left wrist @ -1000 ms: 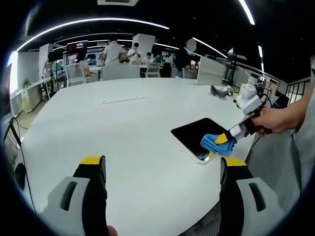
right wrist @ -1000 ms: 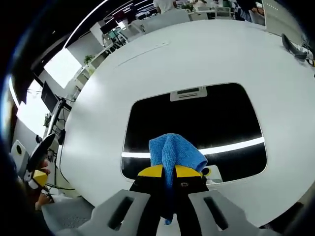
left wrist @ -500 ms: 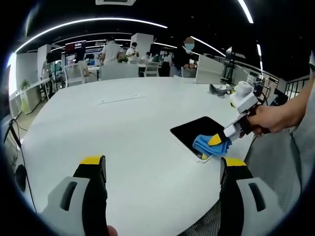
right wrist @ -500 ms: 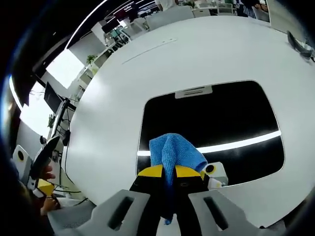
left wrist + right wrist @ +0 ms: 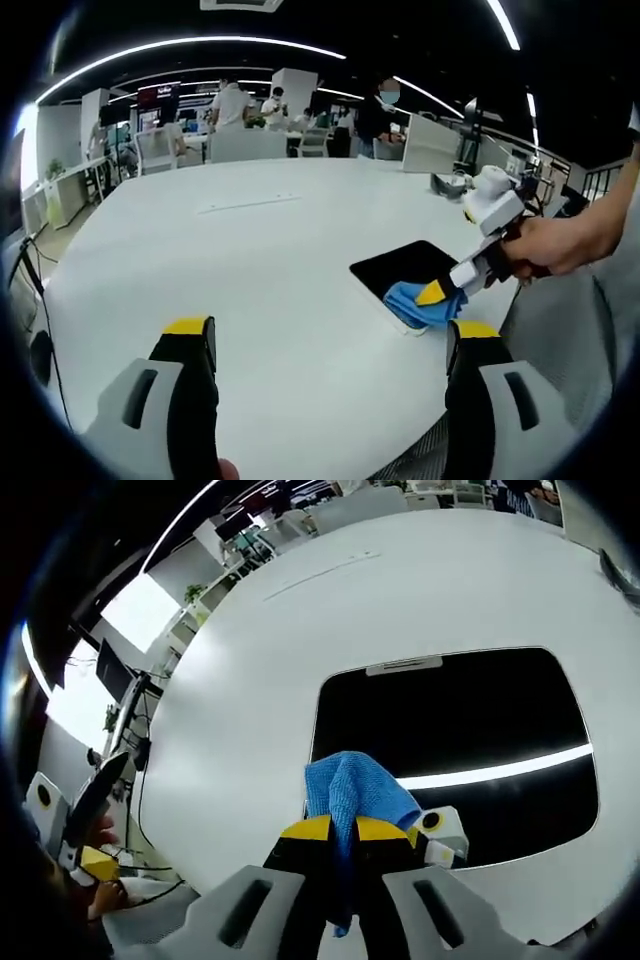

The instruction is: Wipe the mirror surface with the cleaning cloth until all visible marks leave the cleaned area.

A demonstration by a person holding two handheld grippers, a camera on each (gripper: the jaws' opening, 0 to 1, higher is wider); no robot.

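As seen in the left gripper view, the left gripper [image 5: 330,345], with grey jaws tipped in yellow and black, stands wide apart over the near edge of a large round white table [image 5: 230,260], with nothing between the jaws. To the right, a person's hand [image 5: 555,245] holds the right gripper [image 5: 437,292], whose yellow-tipped jaws are clamped on a bright blue microfibre cleaning cloth [image 5: 412,303]. The cloth rests on the near corner of a dark rectangular mirror with rounded corners [image 5: 405,267], which lies flat near the table's right edge. A thin seam line [image 5: 250,203] marks the tabletop farther off. Beyond the table stand white chairs [image 5: 245,145], desks and several people [image 5: 232,102] under curved ceiling light strips [image 5: 190,45]; a screen [image 5: 158,95] at far left carries writing too small to read.

In the right gripper view, the right gripper [image 5: 342,828] closes its yellow-tipped jaws on the blue cloth [image 5: 352,790], which bunches above the fingertips and presses on the near left part of the mirror [image 5: 470,730]. The black glass reflects a bright light strip [image 5: 500,770] and the gripper's own white housing [image 5: 438,830]. A small grey tab [image 5: 404,665] sits at the mirror's far edge; any label on it is illegible. White table [image 5: 260,670] surrounds the mirror. At far left, the left gripper [image 5: 85,855] hangs below the table edge, its jaw state not discernible here.
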